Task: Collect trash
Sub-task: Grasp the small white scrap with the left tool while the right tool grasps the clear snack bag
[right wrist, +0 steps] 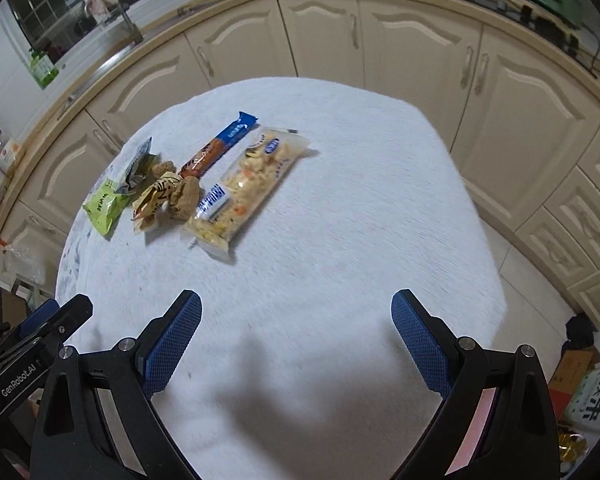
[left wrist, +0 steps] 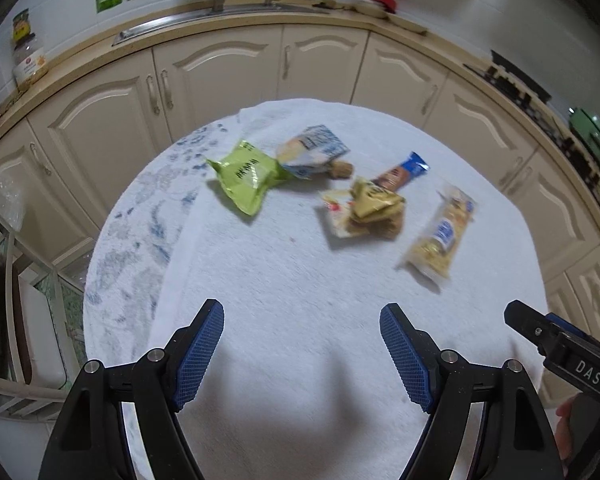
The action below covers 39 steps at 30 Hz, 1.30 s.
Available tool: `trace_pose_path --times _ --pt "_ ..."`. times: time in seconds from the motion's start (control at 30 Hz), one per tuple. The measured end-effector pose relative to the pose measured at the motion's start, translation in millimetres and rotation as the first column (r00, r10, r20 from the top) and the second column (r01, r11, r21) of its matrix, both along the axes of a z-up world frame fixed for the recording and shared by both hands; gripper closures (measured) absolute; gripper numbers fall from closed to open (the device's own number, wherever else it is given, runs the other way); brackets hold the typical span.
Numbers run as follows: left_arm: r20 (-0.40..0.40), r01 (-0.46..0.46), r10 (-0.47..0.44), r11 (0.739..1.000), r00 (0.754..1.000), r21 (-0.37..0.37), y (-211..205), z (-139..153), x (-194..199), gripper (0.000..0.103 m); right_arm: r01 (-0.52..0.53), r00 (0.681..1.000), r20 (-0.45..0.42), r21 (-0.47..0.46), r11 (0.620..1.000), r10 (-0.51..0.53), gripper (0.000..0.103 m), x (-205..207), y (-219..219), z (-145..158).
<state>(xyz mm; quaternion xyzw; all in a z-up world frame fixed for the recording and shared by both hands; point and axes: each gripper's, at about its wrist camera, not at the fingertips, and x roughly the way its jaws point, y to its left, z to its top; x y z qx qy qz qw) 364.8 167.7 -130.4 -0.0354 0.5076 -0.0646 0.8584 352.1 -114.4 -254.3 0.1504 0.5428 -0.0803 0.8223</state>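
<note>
Left hand-held gripper (left wrist: 302,314): jaws wide apart, nothing between them, above white-covered surface (left wrist: 300,320). Right hand-held gripper (right wrist: 296,304): jaws wide apart, likewise holding nothing, just beside the left.

Ahead of both, well apart from the pads, trash in a loose cluster:
- clear snack pack (right wrist: 248,184), nearest the right gripper, ahead-left.
- blue-brown bar wrapper (right wrist: 220,144), touching it beyond.
- gold wrapper (left wrist: 374,200) on brown crumbs.
- green pouch (left wrist: 246,176), ahead-left of left gripper.
- blue-white pack (left wrist: 314,150), just beyond.

Farthest: cream cabinets (left wrist: 228,76).

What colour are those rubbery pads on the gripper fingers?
Blue with a fine grid texture; the pads show best in the right wrist view.
</note>
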Motion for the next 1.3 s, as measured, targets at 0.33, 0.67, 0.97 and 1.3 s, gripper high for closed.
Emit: trace_pose_path --times 0.33,0.67,0.97,1.3 --pt "-0.057 -0.013 0.009 0.998 0.998 -0.069 15 -19 76 0.027 0.018 0.995 -0.099 -0.021 1.000 -0.020 0.006 73 7 -32" --pt "-0.164 -0.024 0.010 0.996 0.986 -0.085 -12 -62 136 0.027 0.056 0.991 -0.125 0.032 0.998 -0.052 0.006 103 -8 -50" --pt "-0.186 -0.061 0.049 0.996 0.981 -0.064 -29 -89 175 0.028 0.035 0.991 -0.130 0.080 0.996 -0.024 0.003 116 -12 -61" --pt "-0.171 -0.035 0.029 0.999 0.985 -0.031 -28 -98 177 0.079 -0.047 0.995 -0.084 0.162 0.986 0.062 0.058 116 -1 -51"
